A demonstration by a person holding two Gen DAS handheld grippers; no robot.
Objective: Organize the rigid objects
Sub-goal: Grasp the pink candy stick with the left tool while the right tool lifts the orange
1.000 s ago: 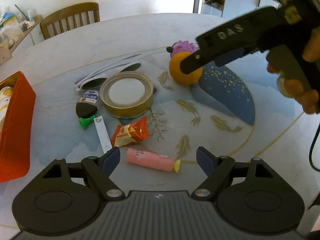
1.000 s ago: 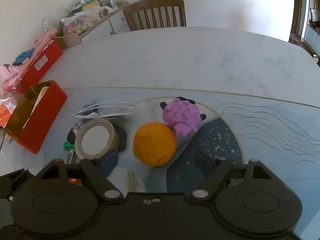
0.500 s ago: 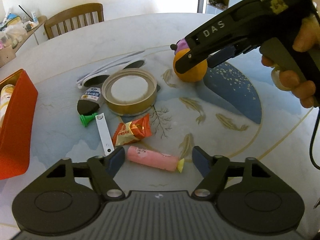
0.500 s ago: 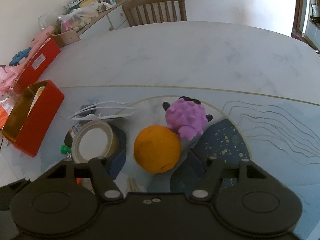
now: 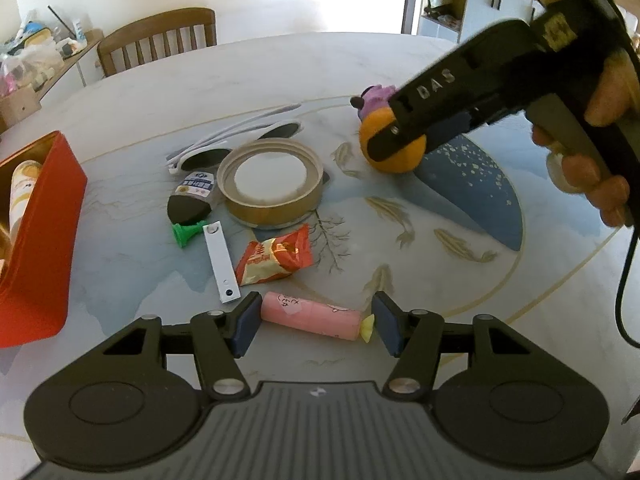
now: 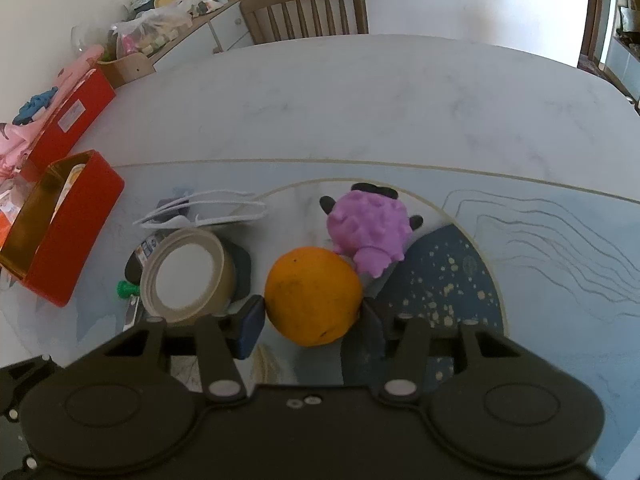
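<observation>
A pink tube (image 5: pixel 310 314) with a yellow tip lies crosswise on the table between the pads of my left gripper (image 5: pixel 314 326). The jaws are closing and the pads stand right at the tube's two ends. An orange (image 6: pixel 313 295) rests on the table against a purple knobbly toy (image 6: pixel 370 232). My right gripper (image 6: pixel 313 322) straddles the orange, its jaws closing and its pads close against both sides. In the left wrist view the right gripper (image 5: pixel 404 142) reaches down over the orange (image 5: pixel 394 148), held by a person's hand (image 5: pixel 600 176).
A tape roll (image 5: pixel 270 182), white sunglasses (image 5: pixel 236 138), a dark pouch (image 5: pixel 192 200), a green cap (image 5: pixel 184 234), a white strip (image 5: pixel 221 266) and a red snack packet (image 5: pixel 276 256) lie at the table's middle. A red box (image 5: pixel 40 236) stands left. A chair (image 6: pixel 304 10) is at the far edge.
Both pairs of jaws have narrowed, the left around the pink tube and the right around the orange. Neither thing has moved on the table.
</observation>
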